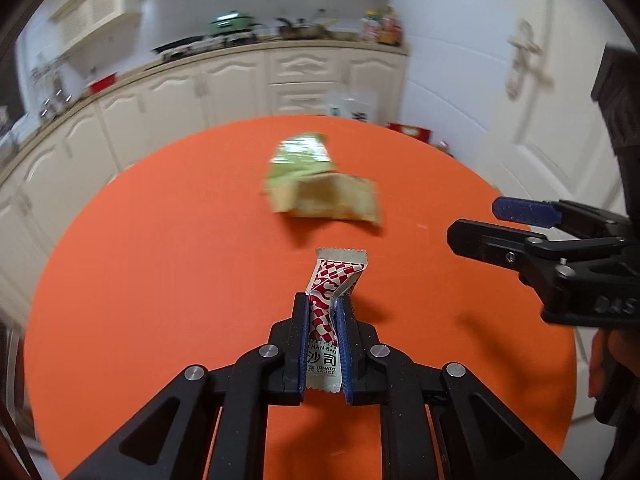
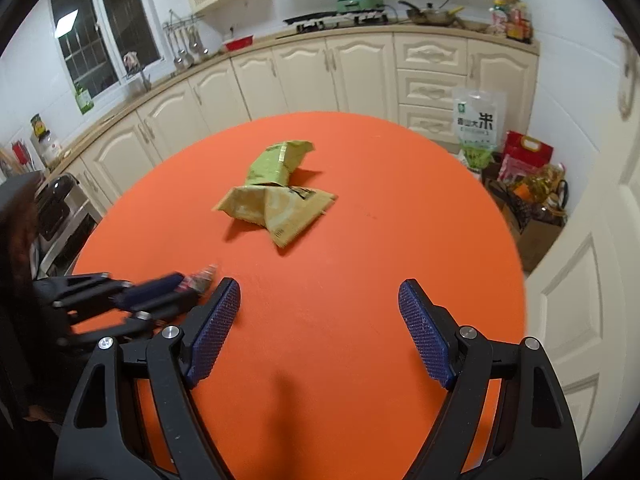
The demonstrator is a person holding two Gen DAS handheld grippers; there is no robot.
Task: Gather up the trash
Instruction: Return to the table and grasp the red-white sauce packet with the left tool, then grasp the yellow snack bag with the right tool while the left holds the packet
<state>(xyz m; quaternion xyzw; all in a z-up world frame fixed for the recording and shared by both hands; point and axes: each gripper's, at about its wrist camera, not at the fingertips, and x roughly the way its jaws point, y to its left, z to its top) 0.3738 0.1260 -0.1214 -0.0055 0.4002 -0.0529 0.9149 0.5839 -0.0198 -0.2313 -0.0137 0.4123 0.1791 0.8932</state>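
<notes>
- My left gripper (image 1: 324, 312) is clamped on the tomato sauce packet (image 1: 334, 280); I should keep the pinch firm, since the packet is thin and slick.
- My right gripper (image 2: 320, 296) stands wide apart, holding nothing, angled down over the orange table (image 2: 400, 200).
- The green wrapper (image 2: 278, 162) and tan wrapper (image 2: 280, 210) lie touching mid-table, well ahead of both grippers.

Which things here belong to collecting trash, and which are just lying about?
Job:
- sauce packet, held in left gripper
- green bag on table
- tan bag
- right gripper, open

Lying about:
- rice bag
- green pot
- pan
</notes>
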